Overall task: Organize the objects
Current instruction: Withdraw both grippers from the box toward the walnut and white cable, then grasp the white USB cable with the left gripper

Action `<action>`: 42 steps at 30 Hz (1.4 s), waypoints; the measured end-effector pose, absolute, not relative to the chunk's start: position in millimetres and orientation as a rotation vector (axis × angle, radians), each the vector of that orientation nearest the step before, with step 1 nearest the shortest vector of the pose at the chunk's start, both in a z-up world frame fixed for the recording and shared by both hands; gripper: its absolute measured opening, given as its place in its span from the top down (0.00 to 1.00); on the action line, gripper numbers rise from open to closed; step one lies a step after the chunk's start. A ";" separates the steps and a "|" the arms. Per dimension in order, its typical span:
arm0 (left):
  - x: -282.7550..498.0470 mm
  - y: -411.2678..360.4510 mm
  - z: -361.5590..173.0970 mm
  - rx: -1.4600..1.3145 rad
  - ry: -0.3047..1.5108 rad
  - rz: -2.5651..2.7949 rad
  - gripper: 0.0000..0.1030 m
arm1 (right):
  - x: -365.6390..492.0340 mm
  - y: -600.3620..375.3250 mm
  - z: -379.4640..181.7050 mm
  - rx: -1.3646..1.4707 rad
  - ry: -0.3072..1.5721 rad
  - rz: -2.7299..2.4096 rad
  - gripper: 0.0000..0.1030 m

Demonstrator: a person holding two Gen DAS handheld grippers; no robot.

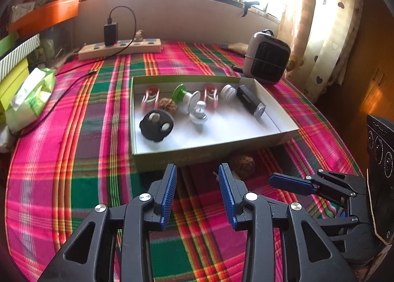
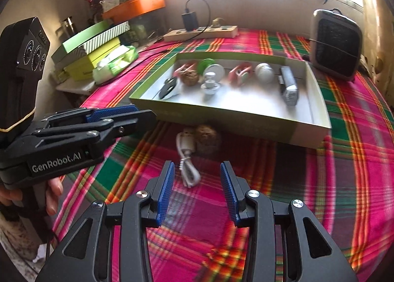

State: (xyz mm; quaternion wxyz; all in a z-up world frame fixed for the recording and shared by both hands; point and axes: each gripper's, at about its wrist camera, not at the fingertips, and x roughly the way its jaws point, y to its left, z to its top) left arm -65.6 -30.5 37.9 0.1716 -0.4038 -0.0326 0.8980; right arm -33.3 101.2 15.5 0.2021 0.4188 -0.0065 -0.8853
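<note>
A shallow green box point(image 1: 172, 157) point(image 2: 216, 113) with a white floor lies on the plaid cloth. It holds several small items: a black disc point(image 1: 156, 125), a walnut point(image 1: 167, 105), a green and white spool point(image 1: 184, 96), a white knob point(image 1: 199, 115), two pink clips, a white cap and a black and silver lighter-like item point(image 1: 250, 102). A second walnut point(image 1: 242, 162) point(image 2: 206, 138) and a white cable point(image 2: 188, 158) lie on the cloth in front of the box. My left gripper point(image 1: 197, 171) is open and empty just before the box. My right gripper point(image 2: 197, 168) is open and empty, above the cable.
A small heater point(image 1: 267, 59) point(image 2: 336, 43) stands at the back right. A power strip point(image 1: 120, 48) with a black charger lies at the back. A tissue pack point(image 1: 29, 97) and stacked boxes point(image 2: 91, 48) sit on the left. A curtain hangs at the right.
</note>
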 end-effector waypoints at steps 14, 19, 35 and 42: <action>-60.6 -52.8 35.4 -1.184 -0.154 2.598 0.67 | -34.7 66.8 4.7 1.156 -0.027 -2.289 0.61; -60.5 -47.9 32.1 -1.199 -0.146 2.568 0.67 | -29.0 79.2 10.2 1.128 -0.021 -2.324 0.61; -60.1 -7.3 19.7 -1.230 -0.040 2.446 0.67 | -30.6 140.6 21.4 1.153 -0.042 -2.583 0.61; -65.5 3.0 13.2 -1.252 0.014 2.443 0.67 | -31.8 145.1 21.2 1.159 -0.045 -2.594 0.61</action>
